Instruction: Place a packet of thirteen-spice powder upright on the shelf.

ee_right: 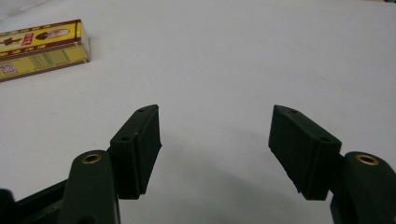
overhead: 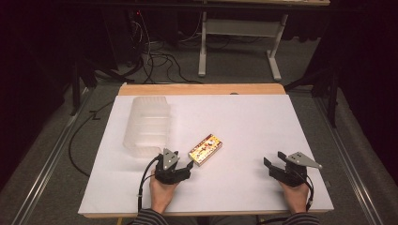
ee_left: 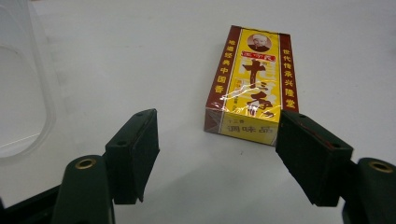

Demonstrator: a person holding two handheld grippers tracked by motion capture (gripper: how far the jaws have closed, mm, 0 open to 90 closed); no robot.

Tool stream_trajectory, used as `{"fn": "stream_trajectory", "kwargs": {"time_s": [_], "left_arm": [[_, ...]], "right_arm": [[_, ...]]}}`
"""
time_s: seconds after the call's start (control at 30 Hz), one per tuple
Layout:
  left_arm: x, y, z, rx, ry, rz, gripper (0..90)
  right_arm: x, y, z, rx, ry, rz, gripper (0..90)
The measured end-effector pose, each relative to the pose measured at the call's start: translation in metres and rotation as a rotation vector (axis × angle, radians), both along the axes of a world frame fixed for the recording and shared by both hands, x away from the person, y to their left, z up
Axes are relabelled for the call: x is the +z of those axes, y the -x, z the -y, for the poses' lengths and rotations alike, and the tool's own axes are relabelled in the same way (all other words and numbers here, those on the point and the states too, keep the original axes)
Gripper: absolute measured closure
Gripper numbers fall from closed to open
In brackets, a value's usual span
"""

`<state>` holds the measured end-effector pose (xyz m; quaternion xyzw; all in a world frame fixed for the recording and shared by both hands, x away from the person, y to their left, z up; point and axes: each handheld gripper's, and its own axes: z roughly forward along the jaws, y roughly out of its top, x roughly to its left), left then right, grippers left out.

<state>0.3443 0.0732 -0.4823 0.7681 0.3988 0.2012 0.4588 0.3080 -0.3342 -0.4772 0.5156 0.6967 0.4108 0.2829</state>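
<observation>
- we see a flat rectangular box [overhead: 205, 149], yellow face with red-brown borders and printed characters, wrapped in glossy clear film that catches the light; it lies flat on the white table [overhead: 244, 117], a little toward the near edge from the middle, long axis slanted toward the far right corner.
- the table top is a matte white sheet with a strip of bare wood along the far edge.
- a translucent plastic container [overhead: 146, 125], ribbed walls, rounded corners, stands toward the far left part of the table, just left of the box and apart from it.
- left gripper [overhead: 184, 167]: black, blocky jaws with flat matte pads, held near the near edge. in the left gripper view the jaws stand apart with bare table between them; the box's near short end lies just beyond them, its right corner close by the right pad, and we cannot tell whether they touch.
- right gripper [overhead: 273, 162]: same build, grey three-cornered plate on top, near the near right corner, well apart from the box. jaws apart, nothing between them.
- in the right gripper view the box is cut off at the upper left edge.
- small print on the box is too fine to read; the room beyond the table is dark.
</observation>
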Motion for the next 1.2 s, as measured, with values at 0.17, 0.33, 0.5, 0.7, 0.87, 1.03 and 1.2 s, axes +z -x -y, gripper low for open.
{"fn": "stream_trajectory", "kwargs": {"time_s": [0.17, 0.33, 0.5, 0.7, 0.87, 1.03, 1.2], "left_arm": [[0.0, 0.001, 0.0, -0.018, -0.001, 0.007, 30.5], [0.001, 0.0, -0.001, -0.02, 0.002, 0.004, 30.1], [0.003, 0.001, 0.0, -0.011, -0.018, 0.013, 31.3], [0.012, 0.006, 0.005, -0.047, -0.054, 0.052, 31.8], [0.019, 0.004, 0.013, -0.072, -0.055, 0.021, 29.4], [0.029, 0.0, 0.019, -0.1, -0.048, -0.008, 27.6], [0.034, -0.006, 0.022, -0.124, -0.046, -0.034, 26.3]], "right_arm": [[0.0, -0.001, 0.0, 0.007, 0.008, 0.002, 34.3], [0.0, -0.001, 0.0, 0.005, 0.011, 0.002, 34.3], [0.0, -0.001, -0.002, -0.001, 0.02, -0.007, 33.8], [0.0, -0.002, -0.002, -0.008, 0.024, -0.009, 33.2], [0.0, -0.002, -0.002, -0.015, 0.025, -0.014, 33.0], [0.0, -0.002, -0.002, -0.012, 0.029, -0.014, 33.0], [0.0, -0.003, -0.002, -0.012, 0.03, -0.018, 33.1]]}}
